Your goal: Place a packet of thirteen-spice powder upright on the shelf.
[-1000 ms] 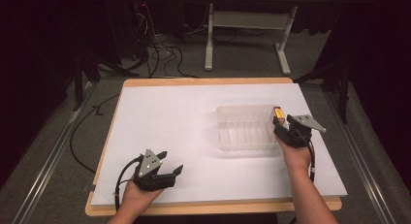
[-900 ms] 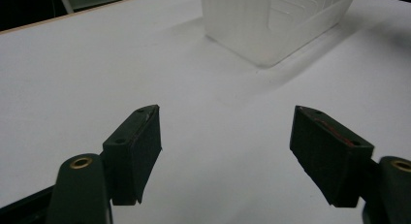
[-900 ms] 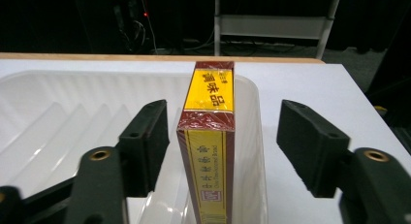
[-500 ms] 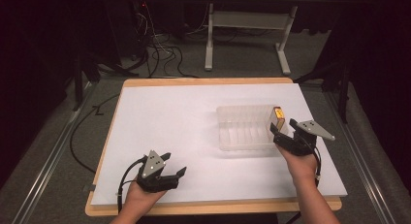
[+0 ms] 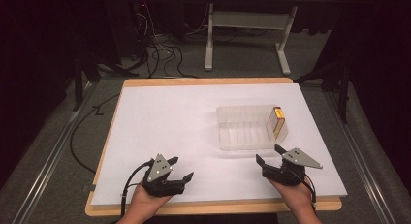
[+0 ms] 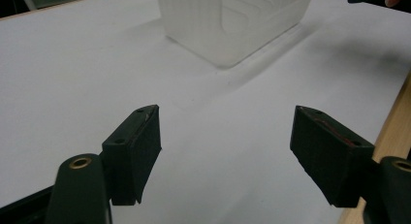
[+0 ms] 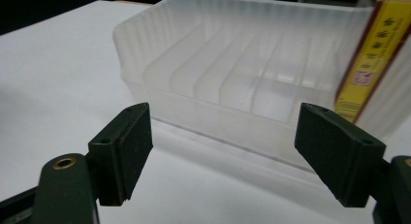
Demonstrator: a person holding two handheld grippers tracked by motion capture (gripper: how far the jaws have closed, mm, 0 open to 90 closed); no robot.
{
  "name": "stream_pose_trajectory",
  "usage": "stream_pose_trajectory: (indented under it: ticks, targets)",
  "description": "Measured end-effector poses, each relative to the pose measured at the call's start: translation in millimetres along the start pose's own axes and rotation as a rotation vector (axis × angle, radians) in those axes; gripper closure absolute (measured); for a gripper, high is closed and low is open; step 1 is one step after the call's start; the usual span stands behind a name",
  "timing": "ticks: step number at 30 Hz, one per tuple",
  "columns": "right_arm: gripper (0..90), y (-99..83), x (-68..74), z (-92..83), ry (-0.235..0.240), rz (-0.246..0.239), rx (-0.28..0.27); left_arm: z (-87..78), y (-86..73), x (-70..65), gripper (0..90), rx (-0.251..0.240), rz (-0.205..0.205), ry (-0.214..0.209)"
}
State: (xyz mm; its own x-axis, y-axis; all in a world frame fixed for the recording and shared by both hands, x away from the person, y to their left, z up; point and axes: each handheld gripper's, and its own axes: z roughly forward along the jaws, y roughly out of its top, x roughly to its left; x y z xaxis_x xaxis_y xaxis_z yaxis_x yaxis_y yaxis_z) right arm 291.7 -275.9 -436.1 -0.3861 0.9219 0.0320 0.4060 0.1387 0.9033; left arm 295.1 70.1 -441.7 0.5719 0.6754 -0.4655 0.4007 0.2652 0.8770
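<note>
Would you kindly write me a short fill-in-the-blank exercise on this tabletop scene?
1. The yellow box stands at the ____ end of the clear plastic bin in the high view.
2. The right gripper has its jaws ____, nothing between them.
3. The left gripper hovers over the ____ sheet.

Missing words: right; open; white

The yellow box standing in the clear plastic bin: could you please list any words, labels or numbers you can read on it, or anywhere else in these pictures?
Yellow box with dark red edges, standing at one end of the clear ribbed plastic bin: a column of dark characters and a small red square mark, too blurred to read.
White table sheet: no text.
Nothing else legible.
</note>
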Motion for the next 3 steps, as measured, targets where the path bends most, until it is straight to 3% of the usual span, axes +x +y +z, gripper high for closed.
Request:
stream_pose_trajectory:
  ticks: [3]
  targets:
    - [23.0,1.6,0.2,1.8,0.027,0.014,-0.019,1.5,2.5,1.3,27.1,-0.015,-0.003,0.016]
